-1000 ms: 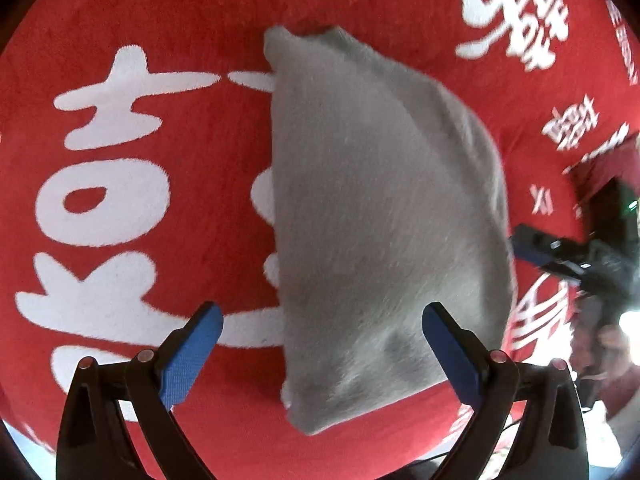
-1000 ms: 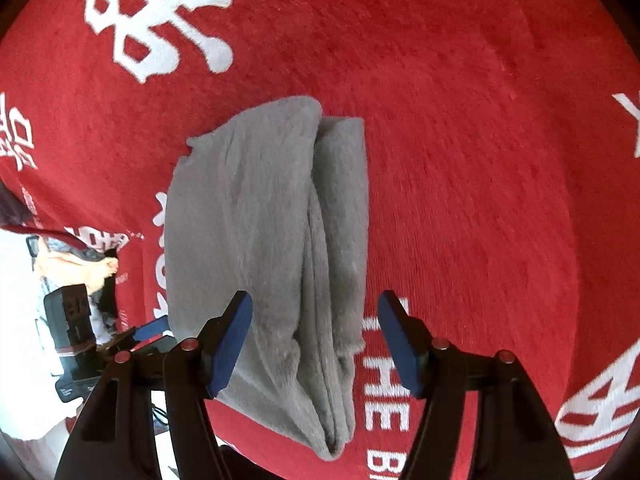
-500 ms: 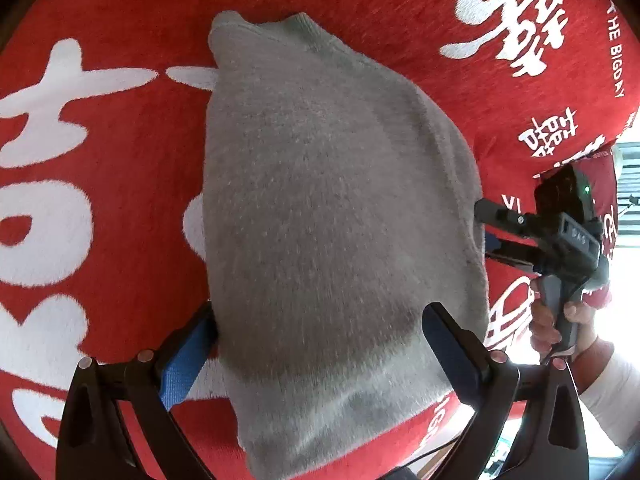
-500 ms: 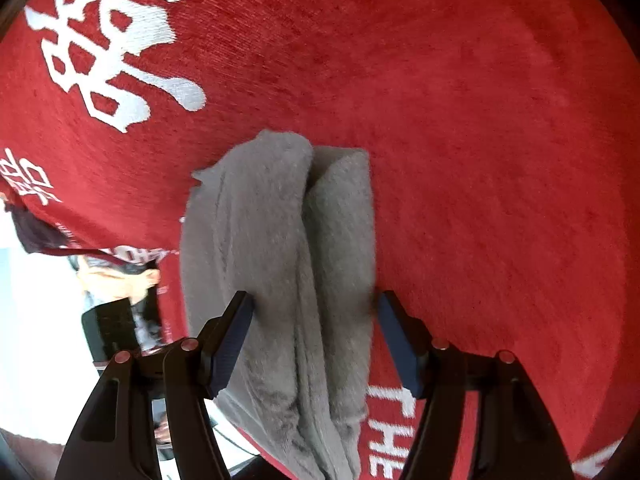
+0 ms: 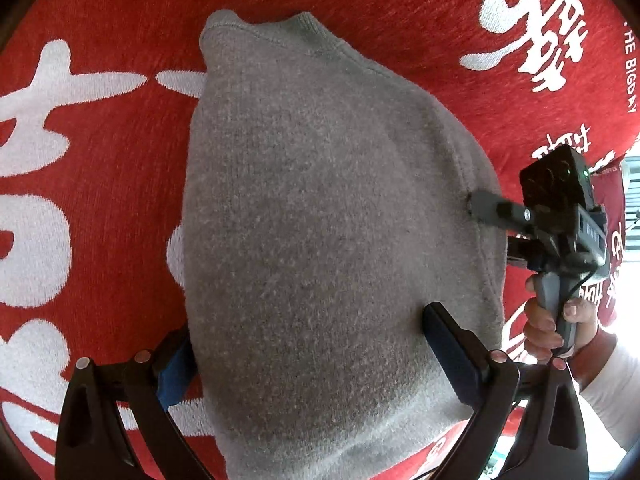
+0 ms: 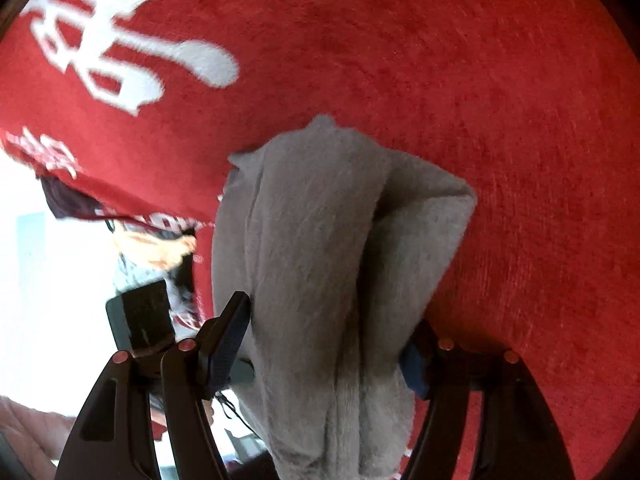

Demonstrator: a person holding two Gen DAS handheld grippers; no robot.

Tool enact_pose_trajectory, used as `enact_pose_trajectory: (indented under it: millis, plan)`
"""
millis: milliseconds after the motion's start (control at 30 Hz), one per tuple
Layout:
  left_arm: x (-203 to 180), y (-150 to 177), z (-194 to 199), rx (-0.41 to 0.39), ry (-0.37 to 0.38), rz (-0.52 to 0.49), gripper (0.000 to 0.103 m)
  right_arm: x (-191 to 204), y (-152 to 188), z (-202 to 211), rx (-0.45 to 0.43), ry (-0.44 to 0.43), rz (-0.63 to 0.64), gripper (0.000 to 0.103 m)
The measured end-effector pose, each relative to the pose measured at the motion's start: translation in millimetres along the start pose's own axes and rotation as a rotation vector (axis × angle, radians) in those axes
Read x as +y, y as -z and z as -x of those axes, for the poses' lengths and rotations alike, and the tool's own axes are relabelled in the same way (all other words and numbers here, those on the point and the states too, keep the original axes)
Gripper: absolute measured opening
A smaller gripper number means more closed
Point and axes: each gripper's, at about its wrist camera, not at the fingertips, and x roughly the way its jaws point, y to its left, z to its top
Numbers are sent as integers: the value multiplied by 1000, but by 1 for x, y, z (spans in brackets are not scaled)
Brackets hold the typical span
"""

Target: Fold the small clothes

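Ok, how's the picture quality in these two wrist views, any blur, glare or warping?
Left wrist view: sharp, evenly lit, the grey garment in focus, the red cloth bowed by the fisheye, dark corners. Right wrist view: softer, slightly motion-blurred lettering, and the area beyond the cloth's edge at left blown out white.

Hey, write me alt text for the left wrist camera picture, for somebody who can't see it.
A folded grey garment lies on a red cloth with white lettering, filling most of the view, with the left claw open, one finger at each side of its near end. At the right edge, a hand holds the right claw against the garment's side.
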Motion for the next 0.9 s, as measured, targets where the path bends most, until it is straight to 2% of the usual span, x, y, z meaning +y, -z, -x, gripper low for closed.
enact_pose_trajectory:
  millis: [133,167,200,233,267,300,367,533,667,900]
  plan:
    - [-2,0,-1,-7,-10,13,100,1,0,-2,-6,12,-24,70]
    - [-2,0,0,-14,-17,14,100,3,0,-3,-5,36,-29,67]
    - [-3,1,1,-28,-21,13,98,6,0,-7,-8,59,-34,55]
    - [0,4,5,-40,-25,11,91,6,1,-7,-14,78,-43,46]
    - [1,5,8,-50,-26,11,85,6,3,-8,-24,72,-54,44]
    - [2,6,11,-59,-20,19,82,8,5,-7,-35,67,-55,43]
    - [5,7,16,-69,-4,30,67,13,11,-6,-67,47,-52,41]
    - [6,12,38,-98,70,8,43,26,25,-1,-118,-4,-87,41]
    - [3,18,54,-109,132,-4,42,51,38,5,-128,10,-78,41]
    - [10,43,97,-139,189,-46,42,93,69,6,-150,19,-80,41]
